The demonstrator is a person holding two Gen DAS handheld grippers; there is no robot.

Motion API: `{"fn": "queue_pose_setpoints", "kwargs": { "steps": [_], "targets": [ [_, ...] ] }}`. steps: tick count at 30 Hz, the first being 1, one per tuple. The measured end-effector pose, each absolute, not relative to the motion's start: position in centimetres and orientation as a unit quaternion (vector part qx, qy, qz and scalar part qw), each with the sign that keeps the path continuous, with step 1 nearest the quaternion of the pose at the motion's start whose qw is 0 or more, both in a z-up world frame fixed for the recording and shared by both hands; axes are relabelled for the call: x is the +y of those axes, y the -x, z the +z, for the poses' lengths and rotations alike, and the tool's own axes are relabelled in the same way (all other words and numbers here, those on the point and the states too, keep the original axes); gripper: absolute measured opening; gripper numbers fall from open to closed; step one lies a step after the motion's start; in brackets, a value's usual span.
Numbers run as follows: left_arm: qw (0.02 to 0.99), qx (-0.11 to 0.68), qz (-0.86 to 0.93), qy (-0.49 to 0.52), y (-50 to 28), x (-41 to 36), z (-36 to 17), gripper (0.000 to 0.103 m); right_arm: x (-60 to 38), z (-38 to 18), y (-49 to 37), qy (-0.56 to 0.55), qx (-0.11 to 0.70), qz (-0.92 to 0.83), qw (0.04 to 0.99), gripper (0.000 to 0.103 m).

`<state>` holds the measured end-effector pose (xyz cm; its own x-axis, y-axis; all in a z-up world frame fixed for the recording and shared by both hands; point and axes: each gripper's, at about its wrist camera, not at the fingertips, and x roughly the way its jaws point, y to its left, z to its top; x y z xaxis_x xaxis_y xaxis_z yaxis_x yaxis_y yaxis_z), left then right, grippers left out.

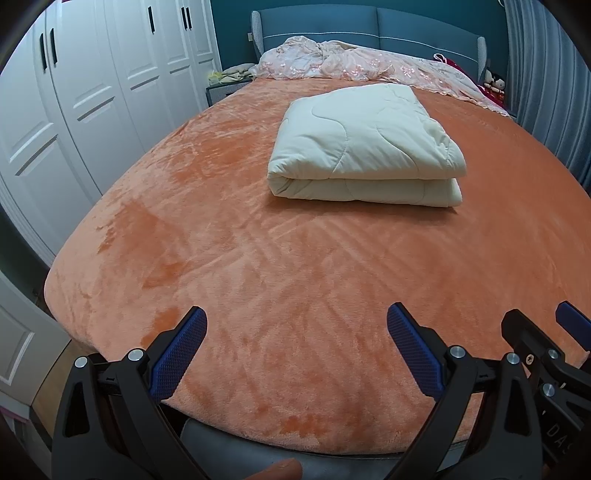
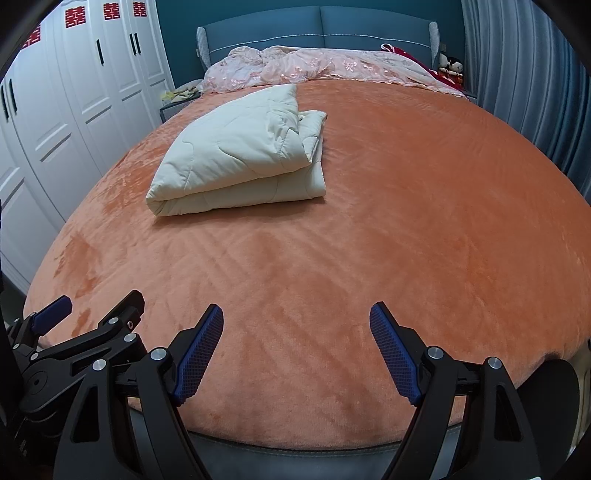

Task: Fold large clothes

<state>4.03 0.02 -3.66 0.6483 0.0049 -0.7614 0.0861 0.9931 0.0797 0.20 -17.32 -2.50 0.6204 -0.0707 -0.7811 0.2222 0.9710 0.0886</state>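
Note:
A cream quilted comforter (image 1: 364,147) lies folded into a thick rectangle on the orange bed cover (image 1: 258,258); it also shows in the right wrist view (image 2: 236,158), left of centre on the orange bed cover (image 2: 406,221). My left gripper (image 1: 297,321) is open and empty, held over the foot of the bed, well short of the comforter. My right gripper (image 2: 297,319) is open and empty too, beside the left one. The right gripper shows at the right edge of the left wrist view (image 1: 543,332), and the left gripper at the lower left of the right wrist view (image 2: 96,310).
A crumpled pink floral bedspread (image 1: 354,62) is heaped at the blue headboard (image 1: 369,22). White wardrobe doors (image 1: 92,92) line the left side. A grey-blue curtain (image 2: 517,74) hangs at the right. Soft toys (image 2: 450,66) sit by the headboard's right end.

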Motion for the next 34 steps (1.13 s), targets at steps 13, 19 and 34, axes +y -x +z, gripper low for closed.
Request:
{"fn": "queue_pose_setpoints", "kwargs": {
  "steps": [13, 19, 34],
  "targets": [
    [0.909, 0.413, -0.025, -0.058, -3.7, -0.2, -3.3, 0.094, -17.0, -2.4, 0.0, -0.091, 0.426, -0.083, 0.896, 0.080],
    [0.908, 0.414, -0.030, -0.058, -3.9, -0.1, -3.4, 0.088, -16.7, -2.3, 0.0, -0.088, 0.426, -0.082, 0.897, 0.080],
    [0.909, 0.410, -0.029, -0.065, -4.2, 0.0, -3.3, 0.087, -15.9, -2.1, 0.0, -0.091, 0.423, -0.090, 0.897, 0.080]
  ]
}}
